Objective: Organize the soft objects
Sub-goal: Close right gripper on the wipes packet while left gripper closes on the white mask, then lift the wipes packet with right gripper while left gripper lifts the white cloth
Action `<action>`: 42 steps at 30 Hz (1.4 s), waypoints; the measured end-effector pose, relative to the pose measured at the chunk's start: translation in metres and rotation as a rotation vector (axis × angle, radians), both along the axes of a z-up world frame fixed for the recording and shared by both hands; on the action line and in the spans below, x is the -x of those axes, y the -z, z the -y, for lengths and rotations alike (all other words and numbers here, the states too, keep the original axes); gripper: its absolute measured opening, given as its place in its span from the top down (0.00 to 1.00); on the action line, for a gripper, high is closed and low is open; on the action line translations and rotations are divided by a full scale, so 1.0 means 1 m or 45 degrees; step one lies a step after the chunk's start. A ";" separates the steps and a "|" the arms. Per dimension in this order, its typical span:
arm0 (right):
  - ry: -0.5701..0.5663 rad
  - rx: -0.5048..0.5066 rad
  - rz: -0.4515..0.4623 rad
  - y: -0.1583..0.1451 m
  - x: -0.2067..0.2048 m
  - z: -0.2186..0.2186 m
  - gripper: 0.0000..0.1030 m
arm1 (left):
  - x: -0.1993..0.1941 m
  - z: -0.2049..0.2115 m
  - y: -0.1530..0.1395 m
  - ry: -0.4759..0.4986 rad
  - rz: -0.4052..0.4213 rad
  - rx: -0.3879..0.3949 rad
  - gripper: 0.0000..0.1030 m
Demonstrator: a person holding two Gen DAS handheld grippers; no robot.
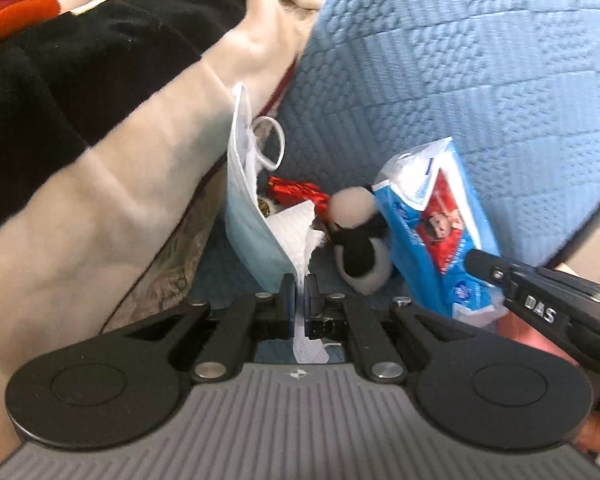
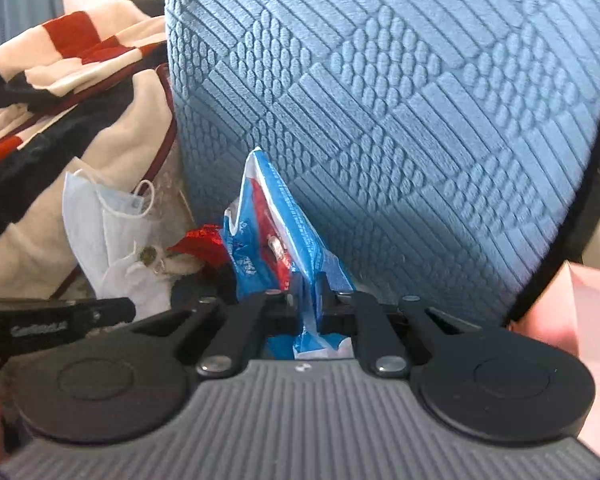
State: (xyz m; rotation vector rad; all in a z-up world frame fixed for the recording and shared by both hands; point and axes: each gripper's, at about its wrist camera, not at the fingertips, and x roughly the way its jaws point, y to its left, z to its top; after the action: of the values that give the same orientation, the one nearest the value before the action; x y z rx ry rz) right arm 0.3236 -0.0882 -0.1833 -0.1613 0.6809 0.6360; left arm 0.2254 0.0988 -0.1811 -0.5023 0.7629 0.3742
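Observation:
A pale blue face mask (image 1: pixel 248 216) hangs upright against a crumpled white tissue (image 1: pixel 296 232), and my left gripper (image 1: pixel 300 292) is shut on the mask's lower edge. The tissue runs down between the pads too. My right gripper (image 2: pixel 310 284) is shut on the end of a blue and red tissue pack (image 2: pixel 272 224), which stands tilted against the blue cushion. In the left wrist view the same pack (image 1: pixel 432 220) is pinched by the right gripper (image 1: pixel 480 264). A small black and white plush toy (image 1: pixel 360 248) lies between mask and pack.
A textured blue cushion (image 2: pixel 380 100) fills the back and right. Cream, black and red-striped blankets (image 1: pixel 100 140) are piled on the left. A red foil wrapper (image 1: pixel 296 192) lies behind the tissue. A hand (image 2: pixel 560 320) shows at the right edge.

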 end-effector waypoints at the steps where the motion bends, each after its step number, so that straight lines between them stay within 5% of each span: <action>1: 0.010 0.002 0.004 0.000 0.003 0.002 0.92 | 0.007 0.001 -0.004 0.014 0.008 0.010 0.95; 28: 0.181 0.030 0.010 -0.001 0.113 0.058 0.92 | 0.090 0.051 -0.015 0.312 0.143 0.242 0.95; 34: 0.181 0.090 -0.027 0.012 0.123 0.061 0.92 | 0.085 0.053 0.006 0.314 0.036 0.260 0.94; 36: 0.183 0.101 -0.043 0.015 0.121 0.062 0.92 | 0.084 0.051 0.012 0.314 0.030 0.293 0.90; 38: 0.194 0.104 -0.062 0.019 0.119 0.063 0.92 | 0.086 0.047 0.020 0.314 0.026 0.339 0.68; 42: 0.203 0.086 -0.110 0.023 0.114 0.064 0.91 | 0.091 0.042 0.027 0.260 -0.024 0.361 0.62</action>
State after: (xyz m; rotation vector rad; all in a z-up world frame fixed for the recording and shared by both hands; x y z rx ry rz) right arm 0.2095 -0.1518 -0.2062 -0.1410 0.7910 0.4696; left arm 0.1341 0.0567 -0.2077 -0.6803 0.8823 0.0803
